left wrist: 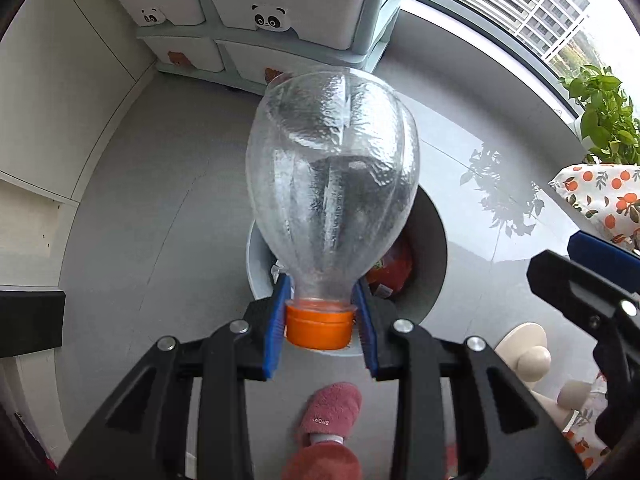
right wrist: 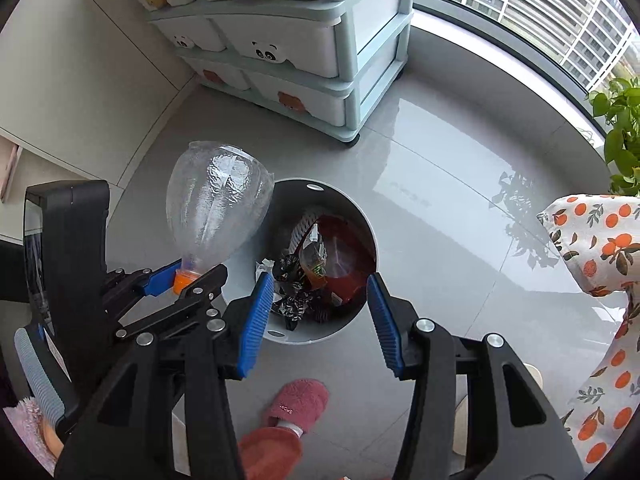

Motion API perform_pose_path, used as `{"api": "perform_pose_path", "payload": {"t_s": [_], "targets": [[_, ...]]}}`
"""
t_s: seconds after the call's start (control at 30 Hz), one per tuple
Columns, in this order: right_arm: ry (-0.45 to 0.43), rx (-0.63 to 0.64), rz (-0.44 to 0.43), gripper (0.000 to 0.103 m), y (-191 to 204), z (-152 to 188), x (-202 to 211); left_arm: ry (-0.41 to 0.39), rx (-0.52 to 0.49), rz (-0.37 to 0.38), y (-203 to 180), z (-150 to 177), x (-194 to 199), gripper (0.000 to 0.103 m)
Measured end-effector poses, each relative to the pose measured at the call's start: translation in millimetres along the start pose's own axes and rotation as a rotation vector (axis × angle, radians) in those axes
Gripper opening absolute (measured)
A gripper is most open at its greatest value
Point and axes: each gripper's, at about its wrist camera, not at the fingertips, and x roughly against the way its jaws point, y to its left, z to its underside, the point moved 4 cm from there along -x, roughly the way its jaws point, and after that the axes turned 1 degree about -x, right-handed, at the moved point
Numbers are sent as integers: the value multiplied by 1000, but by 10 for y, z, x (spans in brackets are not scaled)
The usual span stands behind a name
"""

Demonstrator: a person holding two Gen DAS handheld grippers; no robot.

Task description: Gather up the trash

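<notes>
A: Left gripper clamps bottle by its neck above the orange cap, over bin. Why there?
B: Likely for dropping in. Right gripper spread, empty.

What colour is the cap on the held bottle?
Orange cap, clearest in the left wrist view.

Bright daylight pours in from the window at upper right — the glossy floor glares white, and the plant throws crisp leaf shadows. Fisheye bending and dark vignetting at every edge — otherwise sharp.
</notes>
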Motion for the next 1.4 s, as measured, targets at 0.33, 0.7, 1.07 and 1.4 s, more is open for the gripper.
{"api": "perform_pose_path", "payload": {"t_s": [0.33, 0.7, 1.07, 1.4], "targets": [[12, 2, 3, 47, 54, 75, -12, 26, 39, -43, 133, 104, -99, 51], [-4, -1, -12, 47, 173, 98, 166, 36, 14, -114, 376, 420, 291, 53], [-112, -77, -42, 53, 228, 186, 1148, -88, -114, -121, 217, 365, 1475, 65], [-219, -198, 11, 59, -73, 738, 2607, -150, -292, -88, -492, 478, 2715, 68]]}}
